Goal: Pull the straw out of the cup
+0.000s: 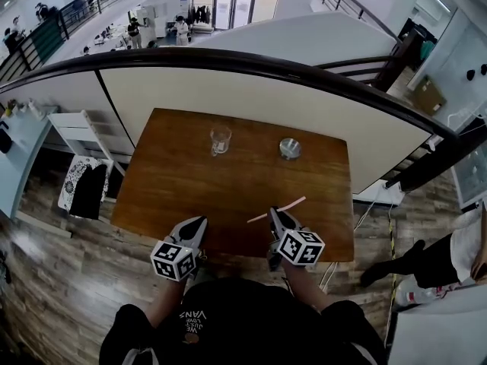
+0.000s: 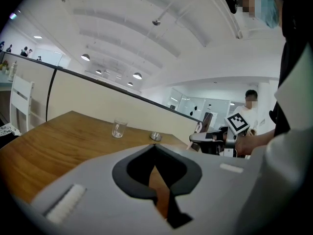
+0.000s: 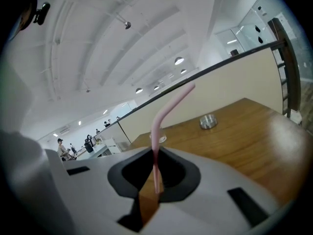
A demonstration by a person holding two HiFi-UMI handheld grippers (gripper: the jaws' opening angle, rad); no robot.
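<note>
Since the right gripper (image 3: 155,176) has the pink straw (image 3: 157,124) pinched between its pads, with the bent end rising free above them, I judge the pull itself done. The step in hand is carrying the straw clear and setting it down. To do that well I would keep the squeeze light and even so the thin tube neither crushes nor pivots. I would also hold the wrist steady and lower the straw onto bare wood near the front edge before letting go. Its jaws stand nearly together, parted only by the width of the straw, which runs upright between them in the right gripper view and slants across the tips in the head view. The left gripper (image 2: 155,153) is clenched on nothing, its jaw edges meeting, and it hangs over the near edge of the table (image 1: 175,181) beside the right one. Farther out, the cup (image 1: 220,140), a clear glass, stands upright and empty on the far part of the table, well apart from both grippers and from the straw. A small round metal dish (image 1: 289,148) sits to its right, apart from it.
</note>
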